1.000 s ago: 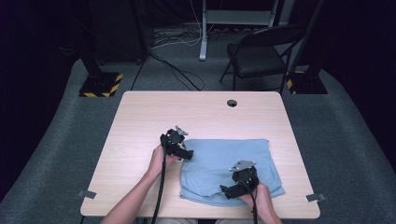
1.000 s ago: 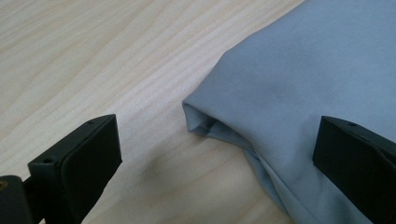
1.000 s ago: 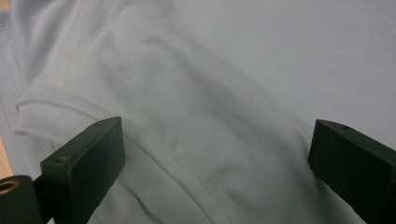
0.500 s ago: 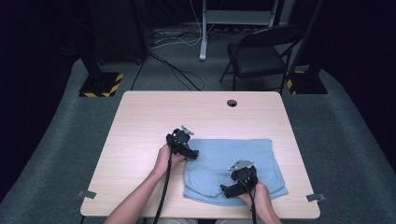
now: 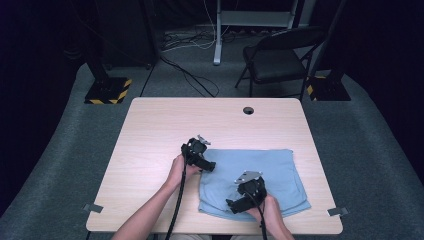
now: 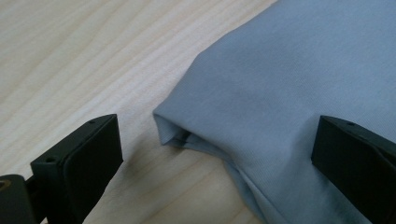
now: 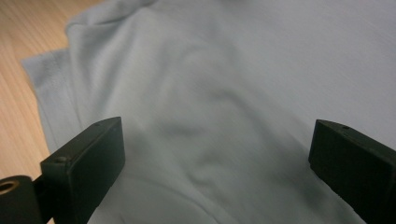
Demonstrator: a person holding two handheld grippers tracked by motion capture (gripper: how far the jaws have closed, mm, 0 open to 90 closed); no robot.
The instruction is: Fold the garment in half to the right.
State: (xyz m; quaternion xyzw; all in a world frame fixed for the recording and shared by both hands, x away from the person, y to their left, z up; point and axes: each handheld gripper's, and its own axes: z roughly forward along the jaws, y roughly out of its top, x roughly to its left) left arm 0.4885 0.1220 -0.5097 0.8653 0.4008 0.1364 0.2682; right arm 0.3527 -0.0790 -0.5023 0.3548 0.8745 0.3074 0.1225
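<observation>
Two grippers, both with jaws spread wide, nothing pinched. Blue cloth [image 5: 255, 180] lies folded on the table [image 5: 165, 125], toward its near right corner. Left gripper [image 5: 209, 166] sits at the cloth's far left corner; right gripper [image 5: 231, 205] over its near edge.

Blue cloth [image 6: 289, 88] soft, matt knit; table [image 6: 70, 51] pale smooth wood-grain.

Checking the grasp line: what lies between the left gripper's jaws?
In the left gripper view, a folded corner of the blue cloth on bare table sits between the left gripper's open jaws.
</observation>
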